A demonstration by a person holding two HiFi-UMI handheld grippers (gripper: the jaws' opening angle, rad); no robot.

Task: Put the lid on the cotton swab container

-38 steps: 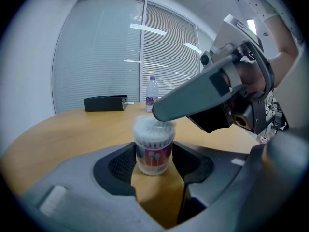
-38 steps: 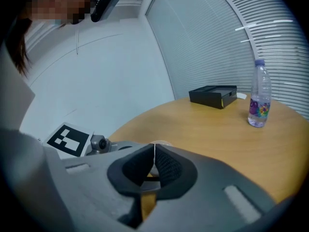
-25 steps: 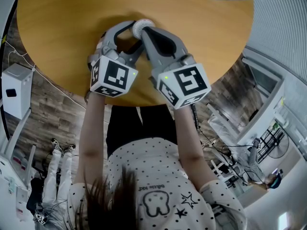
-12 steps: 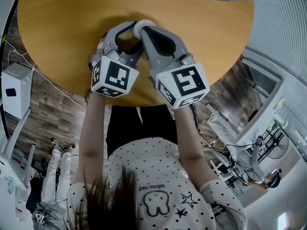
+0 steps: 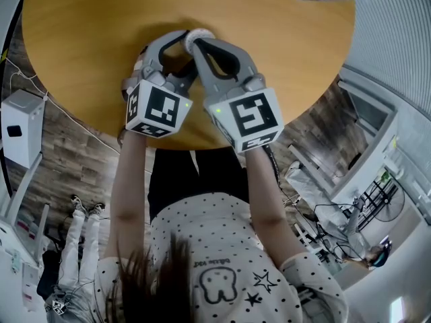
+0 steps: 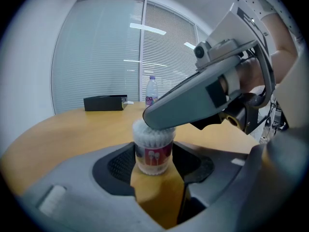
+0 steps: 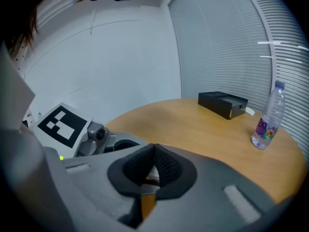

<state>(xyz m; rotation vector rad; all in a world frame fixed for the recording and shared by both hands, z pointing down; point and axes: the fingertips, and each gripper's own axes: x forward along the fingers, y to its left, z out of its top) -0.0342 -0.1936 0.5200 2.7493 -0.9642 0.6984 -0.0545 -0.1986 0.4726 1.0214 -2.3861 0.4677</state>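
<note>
- Left gripper (image 6: 153,164) is clamped on the cotton swab container (image 6: 153,146), which stands upright on the round wooden table (image 6: 67,129). White swabs show through its clear wall.
- Right gripper (image 7: 153,148) has its jaws drawn together at the tips. It lies across the container's top, touching it and hiding it.
- A water bottle (image 7: 266,122) and a black box (image 7: 223,103) stand near each other on the table, well apart from both grippers.

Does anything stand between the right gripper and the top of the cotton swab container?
Nothing visible does. The fingers of the right gripper lie right across the top of the cotton swab container, which the left gripper holds upright on the table.
</note>
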